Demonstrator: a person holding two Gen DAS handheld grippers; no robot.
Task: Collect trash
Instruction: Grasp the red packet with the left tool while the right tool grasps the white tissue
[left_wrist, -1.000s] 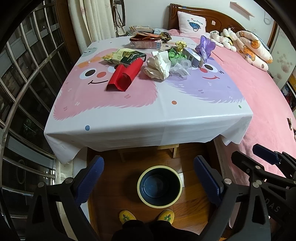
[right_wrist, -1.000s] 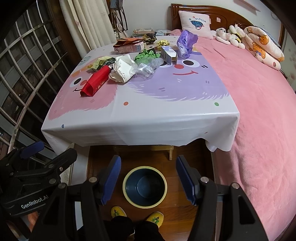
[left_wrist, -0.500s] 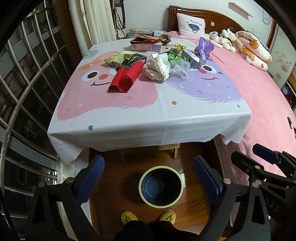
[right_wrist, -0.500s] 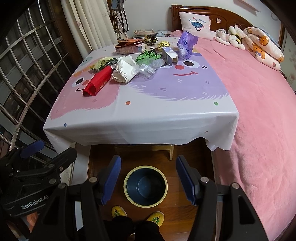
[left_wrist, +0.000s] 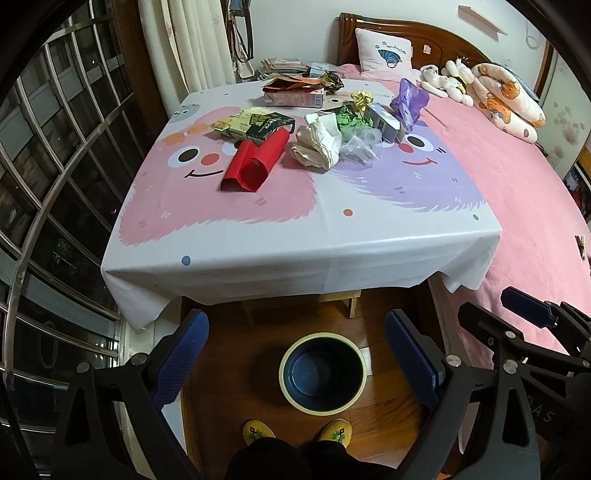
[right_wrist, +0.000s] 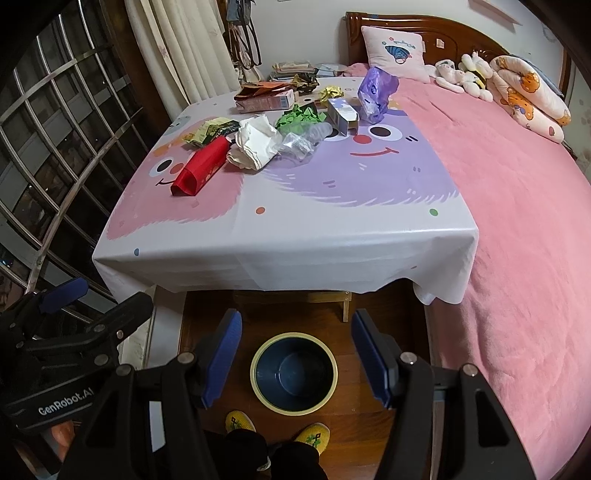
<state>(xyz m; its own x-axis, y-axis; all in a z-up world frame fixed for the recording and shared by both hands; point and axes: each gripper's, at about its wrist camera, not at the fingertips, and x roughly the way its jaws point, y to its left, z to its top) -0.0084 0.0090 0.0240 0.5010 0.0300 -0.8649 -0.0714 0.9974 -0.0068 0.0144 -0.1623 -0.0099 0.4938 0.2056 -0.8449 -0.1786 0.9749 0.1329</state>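
Trash, one lot, heaped on the far half of our table with its cartoon-face tablecloth (left_wrist: 332, 236): we count a red paper sleeve (left_wrist: 255, 162) lying open-ended toward us; a crumpled white paper wad (left_wrist: 319, 146) just beside it on the right; a dark green snack packet (left_wrist: 264, 123) behind the sleeve, overlapping a yellow-green wrapper; crushed clear plastic (left_wrist: 360, 144) touching the white wad; crumpled green paper (left_wrist: 349, 120) behind that; a small white-and-blue carton (left_wrist: 384, 120) lying on its side; a purple plastic bag (left_wrist: 408, 99) standing bunched at the right edge of the heap; a yellow paper ball (left_wrist: 362, 98); and a flat pink carton (left_wrist: 295, 98) at the back with brown wrappers on top. Receptacle: one dark blue waste bin (left_wrist: 323, 373) with a cream rim, on the wooden floor in front of the table, nothing visible inside, between the near table edge and our yellow slippers (left_wrist: 258, 432). Tools: our left gripper (left_wrist: 295, 365) hangs above the floor with its blue pads spread wide and nothing between them; our right gripper (right_wrist: 295, 362) is likewise spread wide and holds nothing, the bin showing through its gap. Both are well apart from the trash. Surroundings: a bed with a pink blanket (left_wrist: 517, 192) touching the table's right side, plush toys (left_wrist: 447, 77) and a pillow at its headboard, a barred window (left_wrist: 55, 166) on the left.
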